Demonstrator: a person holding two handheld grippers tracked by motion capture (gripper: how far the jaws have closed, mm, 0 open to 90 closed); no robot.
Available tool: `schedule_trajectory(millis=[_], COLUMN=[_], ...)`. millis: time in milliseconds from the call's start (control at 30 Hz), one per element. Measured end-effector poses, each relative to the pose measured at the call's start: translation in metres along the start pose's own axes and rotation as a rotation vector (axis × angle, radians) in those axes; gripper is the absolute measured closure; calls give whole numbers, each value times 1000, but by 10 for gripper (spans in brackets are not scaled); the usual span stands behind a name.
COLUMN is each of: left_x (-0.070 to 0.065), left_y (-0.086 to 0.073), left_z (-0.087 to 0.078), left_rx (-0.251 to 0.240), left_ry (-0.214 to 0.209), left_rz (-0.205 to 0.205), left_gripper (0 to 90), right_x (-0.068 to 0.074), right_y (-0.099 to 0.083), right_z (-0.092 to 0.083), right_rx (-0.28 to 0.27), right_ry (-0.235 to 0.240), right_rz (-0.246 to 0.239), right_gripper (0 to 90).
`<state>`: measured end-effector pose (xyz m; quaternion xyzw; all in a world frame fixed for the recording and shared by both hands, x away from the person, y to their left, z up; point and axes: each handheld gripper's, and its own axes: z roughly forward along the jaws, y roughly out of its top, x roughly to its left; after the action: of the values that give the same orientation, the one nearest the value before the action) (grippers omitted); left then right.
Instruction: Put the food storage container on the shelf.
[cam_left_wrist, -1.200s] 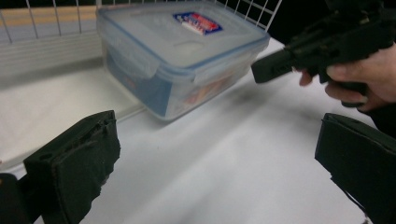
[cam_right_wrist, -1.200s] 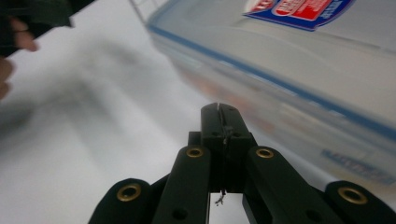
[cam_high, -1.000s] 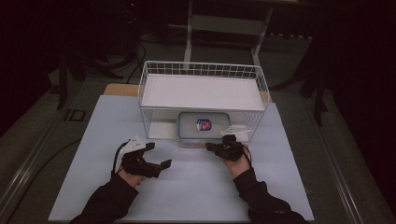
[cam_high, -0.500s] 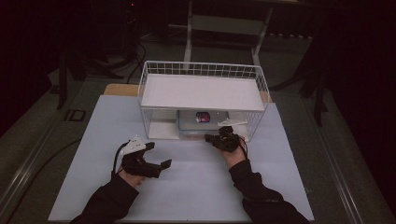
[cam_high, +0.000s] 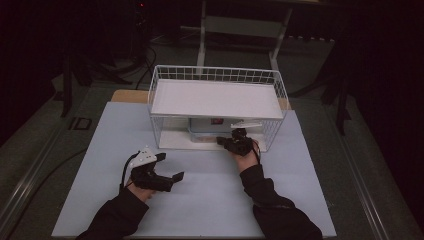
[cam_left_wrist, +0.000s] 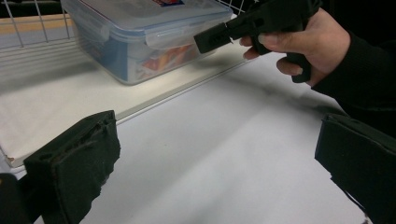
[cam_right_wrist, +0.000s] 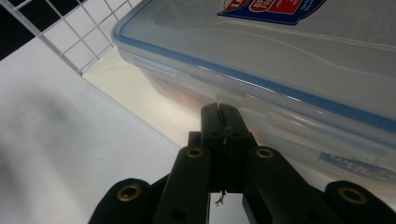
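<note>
A clear plastic container (cam_high: 210, 131) with a blue-rimmed lid sits on the bottom board of a white wire rack (cam_high: 215, 75), under its shelf. My right gripper (cam_high: 223, 142) is shut with nothing between its jaws. In the right gripper view its closed tips (cam_right_wrist: 225, 114) touch the container (cam_right_wrist: 280, 56) at the front side latch. The left gripper (cam_high: 170, 166) rests low over the table, in front of the rack's left end, jaws wide open and empty. The left gripper view looks between its pads (cam_left_wrist: 74, 163) at the container (cam_left_wrist: 140, 32) and the right gripper (cam_left_wrist: 212, 38).
The rack's white bottom board (cam_left_wrist: 46, 107) forms a low step at its front edge. A white shelf (cam_high: 215, 97) covers the container from above. The pale table mat (cam_high: 210, 200) lies around both hands. Dark floor and stands surround the table.
My right gripper has moved away from the person, into the rack's front. The container has slid back under the shelf ahead of it. The left gripper has stayed put.
</note>
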<state>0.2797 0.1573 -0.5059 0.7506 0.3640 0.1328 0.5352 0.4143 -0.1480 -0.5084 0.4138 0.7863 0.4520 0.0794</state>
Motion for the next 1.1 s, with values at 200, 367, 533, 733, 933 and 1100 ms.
schedule_trajectory(millis=[200,367,533,733,933,1100], left_x=[0,0,-2,-3,-5,-6], left_y=[0,1,1,2,2,1], left_z=[-2,-2,-3,-4,-5,-8], left_rx=[-8,-9,3,-1,-1,-9], left_ry=[10,6,0,-4,-13,-15], left_rz=[0,0,13,17,20,24], left_gripper=[0,0,0,0,0,0], right_x=[0,7,17,26,27,29], right_y=[1,-3,-12,-19,-29,-39], right_z=[2,-4,-19,-37,-50,-62], right_rx=[9,-6,-12,-22,-16,-35], right_ry=[10,38,74,133,229,210], right_rz=[19,-14,-28,-52,-29,-62], right_gripper=[899,851,626,367,253,191])
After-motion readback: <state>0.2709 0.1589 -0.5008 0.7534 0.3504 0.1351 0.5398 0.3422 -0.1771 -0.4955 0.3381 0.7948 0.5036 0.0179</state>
